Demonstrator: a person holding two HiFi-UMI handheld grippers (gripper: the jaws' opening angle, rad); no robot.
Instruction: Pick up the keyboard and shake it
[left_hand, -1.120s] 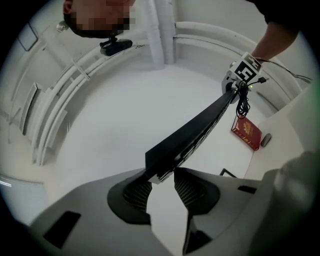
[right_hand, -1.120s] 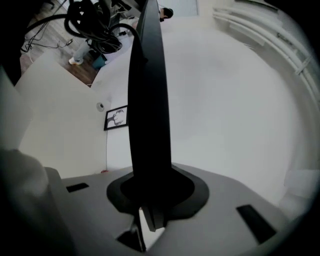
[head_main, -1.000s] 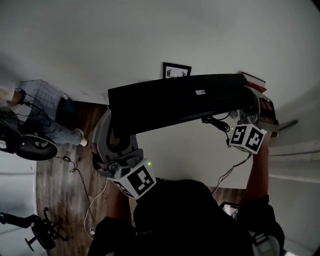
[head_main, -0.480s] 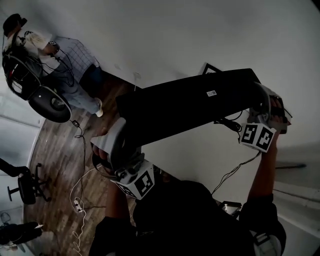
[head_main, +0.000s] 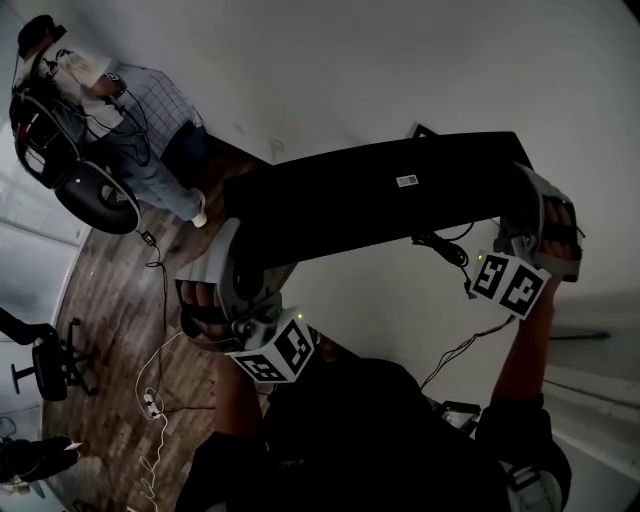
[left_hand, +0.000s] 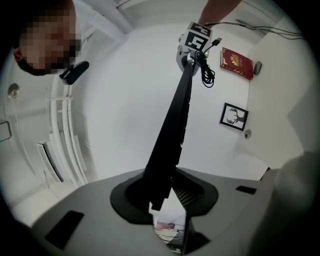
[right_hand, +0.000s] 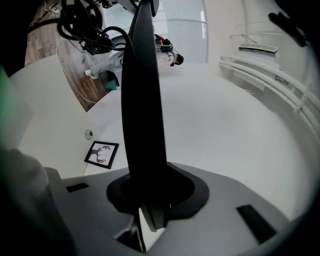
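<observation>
keyboard (head_main: 380, 205) is off the white surface (head_main: 400, 60), held in the air between the two tools. its dark underside faces the head view and a small white label (head_main: 405, 181) shows on it. it lies roughly level, with the right end slightly higher.

left hand-held gripper (head_main: 245, 262): pinching the keyboard's left short end. the jaws are closing on it, and in the left gripper view the end sits between the pads.

right hand-held gripper (head_main: 522, 215): clamped on the right short end. in the right gripper view the board runs edge-on straight out from between the jaws.

a black cable (head_main: 445, 250) hangs in loops below the keyboard near the right end.

on the surface below: a framed picture (left_hand: 233, 116) of an antlered figure and a red book (left_hand: 237, 62), lying apart from each other.

beyond the surface's left edge there is wooden floor (head_main: 110, 330), with a person in a checked shirt (head_main: 150, 105) on it.
</observation>
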